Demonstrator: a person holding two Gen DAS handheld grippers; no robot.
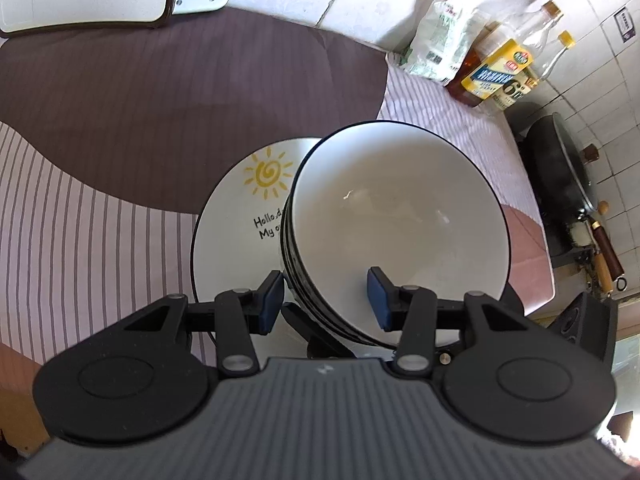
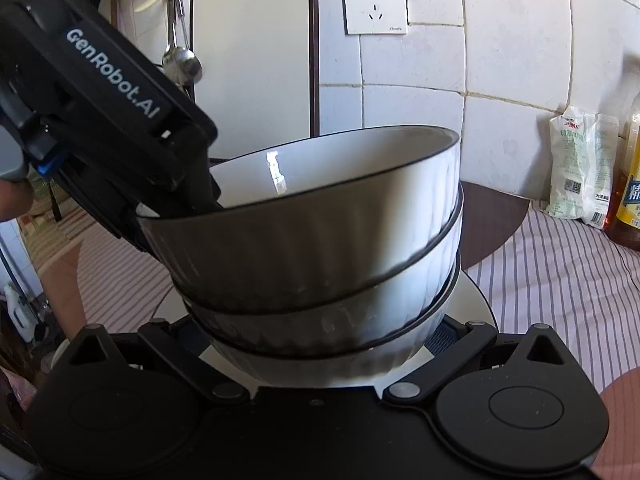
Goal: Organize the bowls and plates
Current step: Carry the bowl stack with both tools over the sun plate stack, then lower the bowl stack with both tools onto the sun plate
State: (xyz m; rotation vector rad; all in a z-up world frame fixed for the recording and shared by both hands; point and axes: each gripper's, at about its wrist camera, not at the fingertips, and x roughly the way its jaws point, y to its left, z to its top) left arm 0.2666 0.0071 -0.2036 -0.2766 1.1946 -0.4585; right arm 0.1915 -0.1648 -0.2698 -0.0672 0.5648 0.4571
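Blue pads of the left gripper are straddling the bowls' near rim, apparently pinching it. The right gripper is cradling the bottom bowl from its side, likely sharing the weight. Three nested bowls are tilting above the sun plate. Only the left view is showing the plate's drawing and the pan; only the right is showing the bowls' ribbed walls and the socket.

A stack of 3 nested white bowls with dark rims is seen tilted above a white plate, flanked low down by the right gripper fingers. The near-left rim of the top bowl is straddled by the left gripper. Behind are seen a tiled wall, a socket, a hanging spoon, a white packet and an oil bottle on a striped cloth.
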